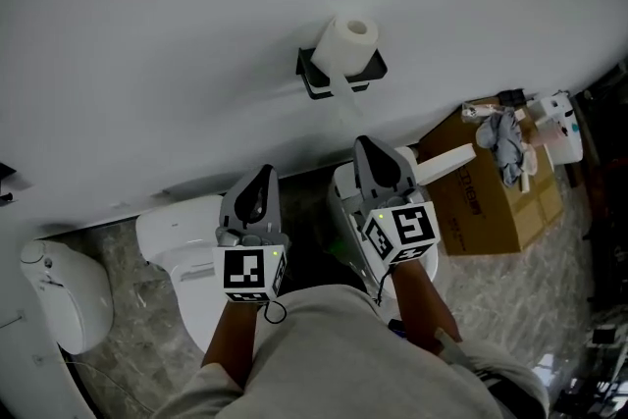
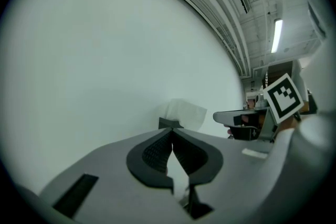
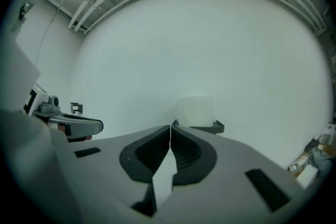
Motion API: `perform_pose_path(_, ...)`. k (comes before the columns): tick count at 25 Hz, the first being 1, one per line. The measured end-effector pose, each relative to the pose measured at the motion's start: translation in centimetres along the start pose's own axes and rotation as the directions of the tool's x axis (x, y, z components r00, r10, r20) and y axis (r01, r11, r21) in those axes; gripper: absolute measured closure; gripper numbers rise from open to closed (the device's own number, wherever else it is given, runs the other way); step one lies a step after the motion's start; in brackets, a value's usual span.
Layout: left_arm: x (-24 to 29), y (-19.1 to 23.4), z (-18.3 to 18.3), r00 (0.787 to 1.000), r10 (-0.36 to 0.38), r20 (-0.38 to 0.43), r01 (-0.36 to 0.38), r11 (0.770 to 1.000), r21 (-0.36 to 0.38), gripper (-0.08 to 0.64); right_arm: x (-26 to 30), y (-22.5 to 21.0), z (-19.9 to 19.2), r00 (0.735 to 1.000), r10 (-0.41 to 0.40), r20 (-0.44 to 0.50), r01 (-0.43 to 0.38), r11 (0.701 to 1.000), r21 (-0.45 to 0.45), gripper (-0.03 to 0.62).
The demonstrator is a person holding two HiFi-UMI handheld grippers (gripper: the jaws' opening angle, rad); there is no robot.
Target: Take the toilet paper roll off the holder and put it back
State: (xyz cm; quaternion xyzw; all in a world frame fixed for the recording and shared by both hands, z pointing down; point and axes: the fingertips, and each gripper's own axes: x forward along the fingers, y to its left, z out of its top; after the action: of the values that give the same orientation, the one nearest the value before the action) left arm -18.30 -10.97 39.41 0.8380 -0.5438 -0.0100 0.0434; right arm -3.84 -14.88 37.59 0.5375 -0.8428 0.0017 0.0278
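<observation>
Right claw (image 3: 170, 126) is clenched empty, left claw (image 2: 171, 131) likewise; the white toilet paper roll (image 1: 349, 38) sits on its black wall holder (image 1: 371, 71), well ahead; I judge this the approach; next, open and close in around the roll.

— Where does the toilet paper roll (image 1: 346, 41) sit?
— On the holder (image 1: 343, 81), which is fixed to the wall (image 1: 196, 34) on the far side, a little right of the middle.
— And the two tools?
— Both are on the near side, well apart from the holder. The left tool (image 1: 261, 174) is to the near left of it. The right tool (image 1: 365, 145) is just right of the left one, almost straight before the roll.
— What stands on the floor (image 1: 559, 299)?
— The toilet (image 1: 172, 240) is on the left against the wall, below the left tool. A cardboard box (image 1: 491, 206) is on the right by the wall, with a cloth (image 1: 505, 142) on top.
</observation>
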Motion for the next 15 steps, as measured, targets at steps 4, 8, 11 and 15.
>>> perform_pose_path(4,-1.4,-0.6,-0.7,1.000,-0.013,0.002,0.013,1.000,-0.014,0.548,-2.0,0.5,-0.7,1.000,-0.029,-0.006,0.029,1.000,0.010,0.588)
perform_pose_path(8,-1.9,-1.2,-0.6,1.000,-0.021,0.018,0.021,0.999,-0.028,0.549,-3.3,1.1,-0.6,0.999,-0.036,-0.021,0.035,0.998,-0.059,0.588)
perform_pose_path(11,-2.3,-1.5,-0.4,1.000,-0.016,0.020,0.017,0.999,-0.036,0.549,-4.0,1.5,0.3,1.000,-0.027,-0.014,0.026,0.996,-0.089,0.588)
perform_pose_path(15,-2.1,-1.7,-0.3,1.000,-0.014,0.028,0.015,0.999,-0.033,0.549,-4.3,2.0,1.2,1.000,-0.005,0.002,0.005,0.993,-0.114,0.588)
